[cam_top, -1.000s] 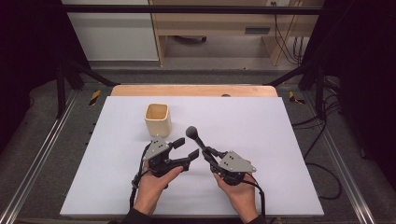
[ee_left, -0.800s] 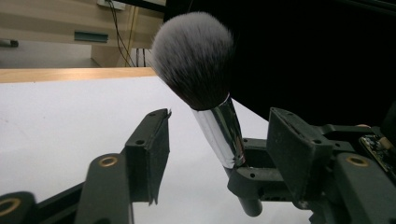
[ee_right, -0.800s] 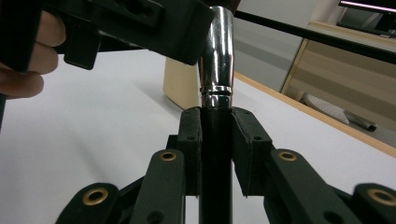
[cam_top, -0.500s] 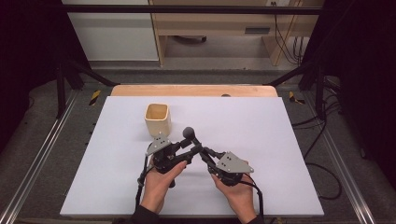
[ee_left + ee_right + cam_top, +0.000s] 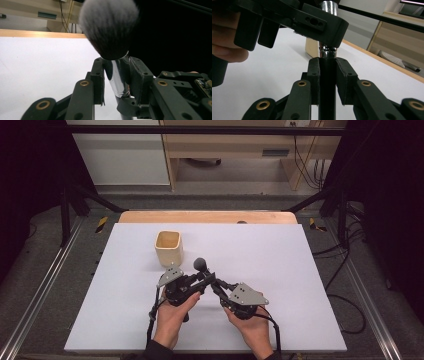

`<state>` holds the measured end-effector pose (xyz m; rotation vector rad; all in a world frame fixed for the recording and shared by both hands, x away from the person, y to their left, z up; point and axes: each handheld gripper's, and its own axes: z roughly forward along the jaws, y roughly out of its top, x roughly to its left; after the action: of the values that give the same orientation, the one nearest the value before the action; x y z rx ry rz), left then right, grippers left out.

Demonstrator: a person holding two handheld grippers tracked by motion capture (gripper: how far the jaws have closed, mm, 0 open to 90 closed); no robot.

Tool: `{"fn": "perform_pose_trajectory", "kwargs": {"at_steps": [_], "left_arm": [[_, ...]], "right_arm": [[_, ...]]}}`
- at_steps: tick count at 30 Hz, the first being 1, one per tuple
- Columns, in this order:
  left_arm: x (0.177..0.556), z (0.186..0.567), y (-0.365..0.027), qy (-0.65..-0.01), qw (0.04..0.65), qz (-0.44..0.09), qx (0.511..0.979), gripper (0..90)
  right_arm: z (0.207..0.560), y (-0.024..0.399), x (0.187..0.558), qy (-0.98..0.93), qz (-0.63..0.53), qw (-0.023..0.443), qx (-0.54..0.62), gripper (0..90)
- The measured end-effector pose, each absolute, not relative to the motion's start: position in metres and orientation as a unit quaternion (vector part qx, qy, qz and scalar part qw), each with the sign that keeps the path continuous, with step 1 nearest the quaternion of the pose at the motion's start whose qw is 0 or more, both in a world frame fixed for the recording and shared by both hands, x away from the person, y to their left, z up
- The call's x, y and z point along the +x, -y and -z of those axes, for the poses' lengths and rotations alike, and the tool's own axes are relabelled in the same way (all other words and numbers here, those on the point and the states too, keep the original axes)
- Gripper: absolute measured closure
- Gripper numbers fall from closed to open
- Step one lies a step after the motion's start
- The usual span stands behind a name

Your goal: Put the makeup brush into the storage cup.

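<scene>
since the earlier frames the left gripper (image 5: pixel 199 281) has been closing its jaws on the makeup brush (image 5: pixel 201 264), and they are now clamping its silver ferrule (image 5: pixel 118 77). the right gripper (image 5: pixel 216 285) is gripping the black handle (image 5: pixel 327 82), jaws fully closed. the brush is standing upright, at five o'clock from the wooden cup (image 5: pixel 168 247); dropping it in is likely what remains.

No text, label or number is legible (anywhere).

Wooden cup (image 5: pixel 168 248) just beyond; elsewhere open table (image 5: pixel 300 270).
</scene>
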<state>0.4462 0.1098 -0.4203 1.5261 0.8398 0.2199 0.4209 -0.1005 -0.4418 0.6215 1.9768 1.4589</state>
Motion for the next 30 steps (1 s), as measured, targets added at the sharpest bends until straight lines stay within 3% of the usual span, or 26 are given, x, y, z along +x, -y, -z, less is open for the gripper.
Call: {"fn": "perform_pose_trajectory", "kwargs": {"at_steps": [7, 22, 30], "left_arm": [[0.445, 0.418, -0.108, -0.357, 0.641, -0.105, 0.671, 69.9], [0.447, 0.410, -0.120, -0.355, 0.620, -0.166, 0.680, 70.1], [0.445, 0.407, -0.127, -0.355, 0.615, -0.183, 0.680, 70.2]], "right_arm": [[0.442, 0.101, 0.422, -0.744, -0.552, 0.292, 0.238, 73.5], [0.444, 0.107, 0.432, -0.748, -0.526, 0.278, 0.293, 21.0], [0.445, 0.114, 0.435, -0.748, -0.517, 0.275, 0.313, 10.5]]}}
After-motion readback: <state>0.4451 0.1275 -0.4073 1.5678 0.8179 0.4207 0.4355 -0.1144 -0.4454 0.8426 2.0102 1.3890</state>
